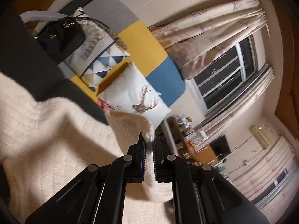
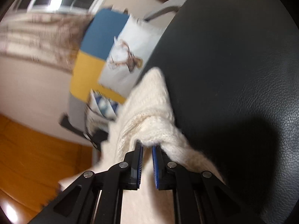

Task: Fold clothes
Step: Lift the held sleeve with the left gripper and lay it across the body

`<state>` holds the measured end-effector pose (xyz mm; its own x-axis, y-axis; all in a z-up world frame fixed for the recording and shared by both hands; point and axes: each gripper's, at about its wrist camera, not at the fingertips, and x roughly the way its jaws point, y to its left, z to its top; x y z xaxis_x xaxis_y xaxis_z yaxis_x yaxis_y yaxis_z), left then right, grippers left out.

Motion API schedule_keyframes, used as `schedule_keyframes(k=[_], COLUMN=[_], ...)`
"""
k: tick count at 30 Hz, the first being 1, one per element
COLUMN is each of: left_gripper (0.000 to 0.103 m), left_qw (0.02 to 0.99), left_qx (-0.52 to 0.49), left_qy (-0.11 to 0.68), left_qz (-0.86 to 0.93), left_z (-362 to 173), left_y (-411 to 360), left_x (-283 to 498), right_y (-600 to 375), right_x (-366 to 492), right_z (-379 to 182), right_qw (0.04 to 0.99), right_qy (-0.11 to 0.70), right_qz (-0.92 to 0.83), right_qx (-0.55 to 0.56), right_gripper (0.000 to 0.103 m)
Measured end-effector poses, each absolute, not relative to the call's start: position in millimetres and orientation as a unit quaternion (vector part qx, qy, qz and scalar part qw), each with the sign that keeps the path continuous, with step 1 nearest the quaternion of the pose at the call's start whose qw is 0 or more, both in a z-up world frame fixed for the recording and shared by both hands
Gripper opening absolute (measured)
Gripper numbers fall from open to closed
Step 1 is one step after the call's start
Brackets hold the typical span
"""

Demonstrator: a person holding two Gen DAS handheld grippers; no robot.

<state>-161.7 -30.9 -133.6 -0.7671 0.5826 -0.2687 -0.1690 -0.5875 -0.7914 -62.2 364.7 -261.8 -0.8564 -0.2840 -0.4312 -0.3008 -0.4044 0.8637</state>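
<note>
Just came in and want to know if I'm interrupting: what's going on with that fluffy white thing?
A person is folding a cream fuzzy knit sweater with two handheld grippers. The left gripper pinches a corner of the knit, lifted off the rest. The right gripper grips a bunched fold of it. The sweater lies over a black leather surface, with a deer-print cushion behind. The fold is underway, not finished.

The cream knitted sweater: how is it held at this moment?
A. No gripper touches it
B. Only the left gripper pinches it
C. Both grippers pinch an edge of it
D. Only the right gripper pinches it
C. The left gripper is closed on a fuzzy corner of the cream sweater, and the right gripper is closed on a bunched knitted fold of it.
</note>
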Motion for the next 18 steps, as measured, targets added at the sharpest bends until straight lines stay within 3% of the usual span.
schedule_keyframes(k=[6, 11, 18], left_gripper=[0.007, 0.007, 0.007], left_qw=[0.189, 0.182, 0.218], left_qx=[-0.294, -0.306, -0.255], left_qy=[-0.363, -0.363, -0.393], left_qz=[0.864, 0.861, 0.856], left_z=[-165.8, -181.0, -136.9], left_y=[-29.8, -33.3, -35.5], left_x=[-155.2, -151.1, -152.6], right_y=[373.0, 360.9, 348.8], right_x=[-39.4, -36.8, -54.8], right_z=[-260.4, -259.0, -255.2], right_qw=[0.036, 0.021, 0.026], right_qy=[0.552, 0.539, 0.523], right_qz=[0.805, 0.801, 0.796], right_qx=[-0.214, -0.258, -0.303], right_gripper=[0.009, 0.009, 0.009])
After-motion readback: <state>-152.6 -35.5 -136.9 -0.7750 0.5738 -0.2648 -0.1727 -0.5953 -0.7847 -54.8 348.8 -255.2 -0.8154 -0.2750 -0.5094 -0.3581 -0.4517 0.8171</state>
